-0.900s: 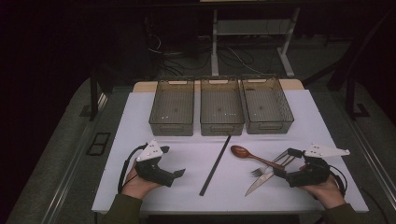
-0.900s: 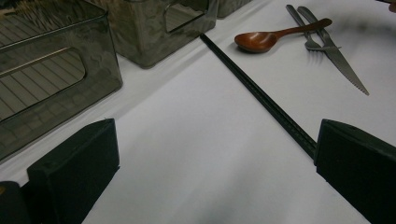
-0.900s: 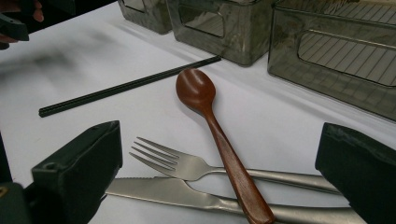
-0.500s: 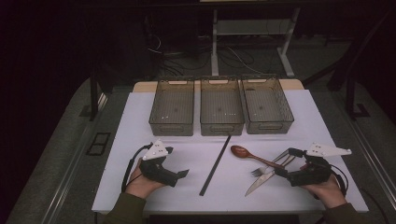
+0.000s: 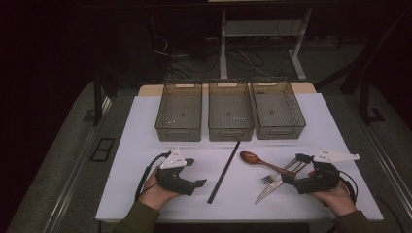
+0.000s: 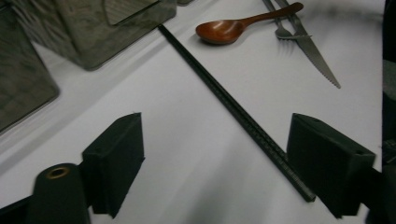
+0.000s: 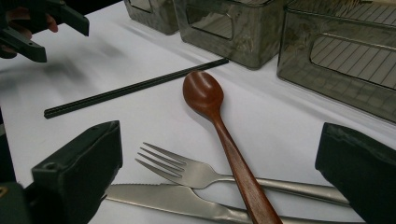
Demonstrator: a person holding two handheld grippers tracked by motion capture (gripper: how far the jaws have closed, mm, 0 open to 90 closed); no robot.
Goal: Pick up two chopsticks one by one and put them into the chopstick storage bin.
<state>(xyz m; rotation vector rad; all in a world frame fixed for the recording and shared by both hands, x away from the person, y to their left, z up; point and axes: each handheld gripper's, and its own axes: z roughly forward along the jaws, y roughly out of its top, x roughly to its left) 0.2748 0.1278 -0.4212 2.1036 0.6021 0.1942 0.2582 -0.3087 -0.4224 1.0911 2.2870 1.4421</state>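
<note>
A pair of black chopsticks point(image 5: 224, 171) lies lengthwise at the middle of the white table. To its right a brown wooden spoon point(image 5: 252, 158) crosses over a steel fork point(image 5: 272, 175) and a knife point(image 5: 266, 191). My left gripper point(image 5: 197, 173) stands open just left of the chopsticks, and in the left gripper view the chopsticks point(image 6: 233, 105) run between its jaws toward the right one. My right gripper point(image 5: 291, 168) is open at the handle ends of the cutlery; in its own view the spoon point(image 7: 205, 98), fork point(image 7: 187, 170) and knife point(image 7: 163, 196) lie between the wide jaws, untouched.
Three smoky clear bins stand in a row behind the cutlery: left bin point(image 5: 179, 85), middle bin point(image 5: 230, 85), right bin point(image 5: 272, 81). The white table top point(image 5: 141, 141) ends close to both hands at the front; dark floor and cables lie beyond.
My left gripper has slid a little to the right, closer to the chopsticks. The right gripper and the cutlery have stayed where they were.
</note>
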